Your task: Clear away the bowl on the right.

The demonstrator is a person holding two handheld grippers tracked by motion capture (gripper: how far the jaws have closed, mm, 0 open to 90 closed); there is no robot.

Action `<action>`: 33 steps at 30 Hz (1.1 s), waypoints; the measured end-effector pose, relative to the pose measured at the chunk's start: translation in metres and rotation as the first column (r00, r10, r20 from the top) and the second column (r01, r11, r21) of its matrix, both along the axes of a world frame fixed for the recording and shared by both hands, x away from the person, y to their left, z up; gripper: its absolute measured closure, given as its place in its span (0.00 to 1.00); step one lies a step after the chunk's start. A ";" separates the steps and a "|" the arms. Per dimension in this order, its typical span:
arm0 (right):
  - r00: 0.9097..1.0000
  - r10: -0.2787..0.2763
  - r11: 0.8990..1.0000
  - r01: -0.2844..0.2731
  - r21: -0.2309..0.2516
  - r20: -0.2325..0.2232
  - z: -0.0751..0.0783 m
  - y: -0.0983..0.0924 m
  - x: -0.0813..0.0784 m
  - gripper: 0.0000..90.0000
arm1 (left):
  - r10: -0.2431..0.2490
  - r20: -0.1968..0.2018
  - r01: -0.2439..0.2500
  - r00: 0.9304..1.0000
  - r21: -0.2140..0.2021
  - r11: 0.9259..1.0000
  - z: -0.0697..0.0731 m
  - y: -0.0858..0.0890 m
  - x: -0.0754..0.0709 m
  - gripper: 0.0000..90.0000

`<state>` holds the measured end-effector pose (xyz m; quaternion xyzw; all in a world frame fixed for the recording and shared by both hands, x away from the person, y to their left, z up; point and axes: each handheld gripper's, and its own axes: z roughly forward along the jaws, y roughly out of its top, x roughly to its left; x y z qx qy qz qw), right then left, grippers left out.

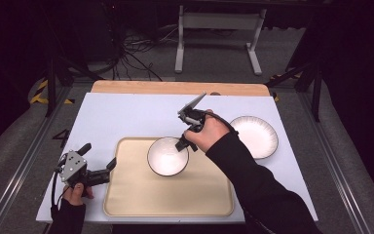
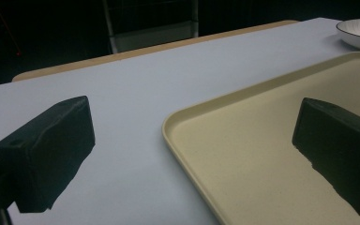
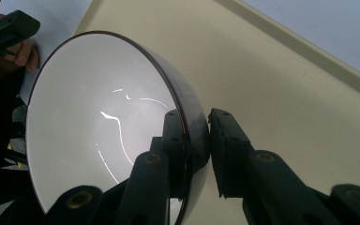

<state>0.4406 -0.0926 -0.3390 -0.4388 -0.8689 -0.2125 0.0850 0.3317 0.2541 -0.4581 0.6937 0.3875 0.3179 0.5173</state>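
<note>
A white bowl (image 1: 168,156) with a dark rim sits over the beige tray (image 1: 165,195). My right gripper (image 1: 181,145) grips its right rim. In the right gripper view the bowl (image 3: 98,126) is tilted, and the right gripper (image 3: 197,122) has one jaw inside the wall and the other pressed against the outside. My left gripper (image 1: 99,156) rests at the tray's left edge, open. Its jaws (image 2: 192,154) straddle the tray rim (image 2: 183,117), one over the white table and one over the tray, with nothing between them.
A white plate (image 1: 254,136) lies on the white tabletop (image 1: 126,117) right of the tray, and the plate's edge (image 2: 358,30) reaches into the left gripper view. A wooden strip (image 1: 175,87) runs along the table's far edge. Cables and a stand's legs lie on the floor behind.
</note>
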 end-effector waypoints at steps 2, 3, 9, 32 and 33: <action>1.000 -0.001 1.000 0.001 -0.002 -0.001 -0.003 0.001 0.000 0.85 | 0.000 0.000 0.000 1.000 0.000 1.000 0.000 0.000 0.000 0.00; 1.000 0.002 1.000 -0.002 -0.004 -0.007 -0.005 0.001 0.000 0.85 | 0.000 0.000 0.000 1.000 0.000 1.000 0.000 0.000 0.000 0.00; 1.000 0.006 1.000 -0.006 -0.012 -0.028 -0.017 0.005 0.001 0.85 | 0.000 0.000 0.000 1.000 0.002 1.000 0.000 0.000 0.000 0.00; 0.998 -0.005 1.000 0.004 -0.022 -0.062 -0.053 0.007 0.005 0.83 | 0.001 0.003 -0.001 1.000 0.004 1.000 0.000 -0.001 0.000 0.00; 0.998 -0.008 1.000 0.007 -0.021 -0.064 -0.053 0.007 0.005 0.83 | 0.001 0.001 -0.001 1.000 0.003 1.000 0.000 -0.001 0.000 0.00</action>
